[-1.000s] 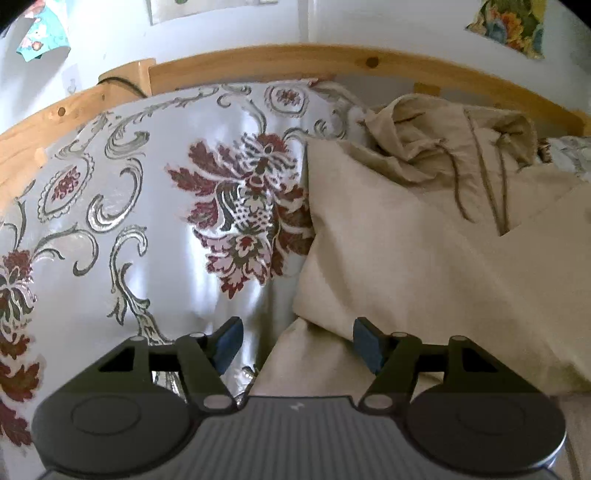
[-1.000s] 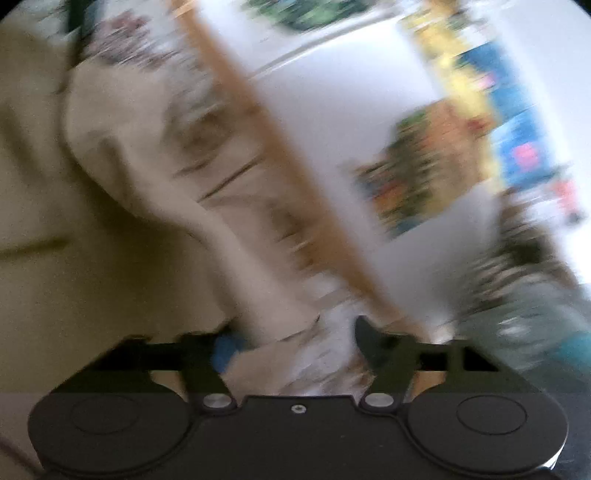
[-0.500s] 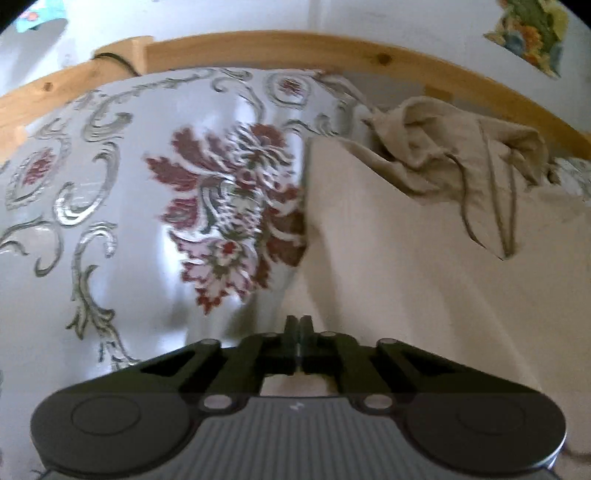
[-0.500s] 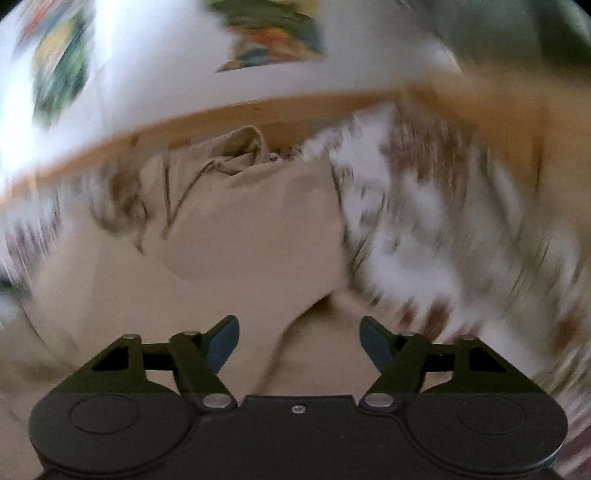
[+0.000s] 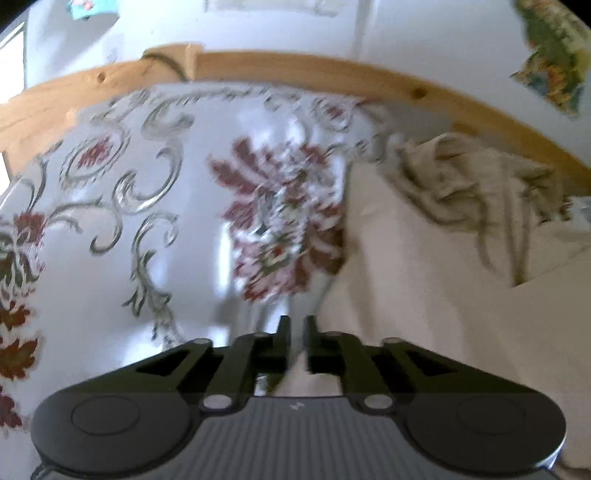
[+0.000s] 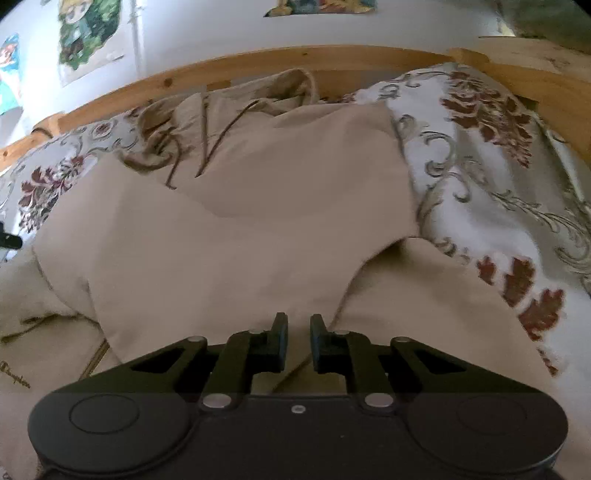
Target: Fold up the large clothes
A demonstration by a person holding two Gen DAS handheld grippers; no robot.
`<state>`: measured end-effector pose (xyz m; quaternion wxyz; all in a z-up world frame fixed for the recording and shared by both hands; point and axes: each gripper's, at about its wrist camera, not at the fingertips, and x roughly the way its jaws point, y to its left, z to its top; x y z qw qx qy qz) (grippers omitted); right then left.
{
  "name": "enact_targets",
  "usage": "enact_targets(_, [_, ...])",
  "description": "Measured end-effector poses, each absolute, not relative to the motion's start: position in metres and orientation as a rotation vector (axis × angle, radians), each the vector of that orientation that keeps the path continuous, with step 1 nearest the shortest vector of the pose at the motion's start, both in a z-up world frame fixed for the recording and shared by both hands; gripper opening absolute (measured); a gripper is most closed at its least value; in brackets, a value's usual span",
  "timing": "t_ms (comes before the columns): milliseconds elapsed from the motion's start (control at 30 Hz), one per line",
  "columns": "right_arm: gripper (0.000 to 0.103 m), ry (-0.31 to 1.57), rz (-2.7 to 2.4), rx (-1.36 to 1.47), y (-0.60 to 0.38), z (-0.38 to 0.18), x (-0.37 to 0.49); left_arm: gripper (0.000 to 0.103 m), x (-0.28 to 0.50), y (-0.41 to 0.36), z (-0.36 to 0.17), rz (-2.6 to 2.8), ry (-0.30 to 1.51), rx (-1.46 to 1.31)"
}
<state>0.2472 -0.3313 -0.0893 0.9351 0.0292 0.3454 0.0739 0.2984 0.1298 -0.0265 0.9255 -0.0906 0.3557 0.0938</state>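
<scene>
A beige hooded sweatshirt (image 6: 240,229) lies on a floral bedspread (image 6: 491,177), hood and drawstrings toward the wooden headboard. In the left wrist view the sweatshirt (image 5: 424,288) fills the right side, and my left gripper (image 5: 295,328) sits at its left edge with the jaws nearly together and a fold of beige cloth between them. My right gripper (image 6: 295,328) sits over the sweatshirt's lower part, where a sleeve folds across the body, with the jaws nearly together on the cloth.
A wooden bed frame (image 5: 295,70) curves behind the bedspread (image 5: 129,221), also in the right wrist view (image 6: 258,62). Posters hang on the white wall (image 6: 88,33). The bedspread lies bare left of the sweatshirt and right of it.
The left gripper closed on the sweatshirt's edge half a second ago and now shows a narrow gap. The right gripper swung round to face the headboard and narrowed from open onto the cloth.
</scene>
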Motion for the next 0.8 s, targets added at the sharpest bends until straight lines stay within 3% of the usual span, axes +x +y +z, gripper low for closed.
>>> enact_targets(33, [0.015, 0.701, 0.145, 0.076, -0.334, -0.088, 0.245, 0.037, 0.297, 0.126, -0.023, 0.173, 0.714, -0.181])
enact_targets(100, [0.023, 0.676, 0.138, 0.092, -0.336, -0.083, 0.24, 0.051, 0.296, 0.116, -0.019, 0.144, 0.677, -0.15])
enact_targets(233, [0.024, 0.591, 0.156, 0.041, -0.329, -0.071, 0.228, 0.059, 0.305, 0.093, -0.023, 0.084, 0.677, -0.069])
enact_targets(300, [0.029, 0.551, 0.188, 0.012, -0.322, -0.068, 0.225, 0.067, 0.316, 0.086, -0.031, 0.083, 0.699, -0.052])
enact_targets(500, [0.036, 0.552, 0.322, -0.158, -0.286, -0.078, 0.225, 0.068, 0.354, 0.073, -0.077, 0.236, 0.875, 0.122])
enact_targets(700, [0.037, 0.639, 0.324, -0.212, -0.275, -0.099, 0.233, 0.073, 0.356, 0.078, -0.08, 0.252, 0.883, 0.103])
enact_targets(800, [0.038, 0.611, 0.327, -0.186, -0.275, -0.091, 0.23, 0.083, 0.343, 0.076, -0.071, 0.264, 0.896, 0.095])
